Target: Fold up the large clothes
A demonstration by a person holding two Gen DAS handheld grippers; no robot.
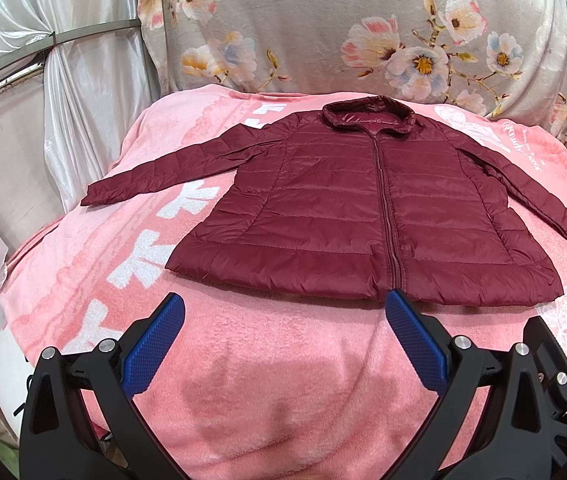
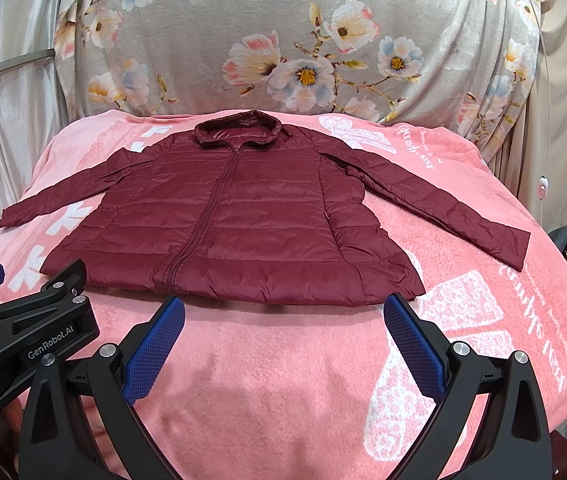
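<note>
jacket (image 1: pixel 363 216): maroon | blanket (image 1: pixel 275 360): pink, white print | backdrop (image 1: pixel 323 32): grey floral | claw pads (image 1: pixel 151 348): blue

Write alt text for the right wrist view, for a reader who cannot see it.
A maroon puffer jacket lies flat and zipped on a pink blanket, sleeves spread, hood toward a floral cloth behind. The right claw hovers open just short of the hem, empty. Part of the left claw shows at the left edge.
</note>
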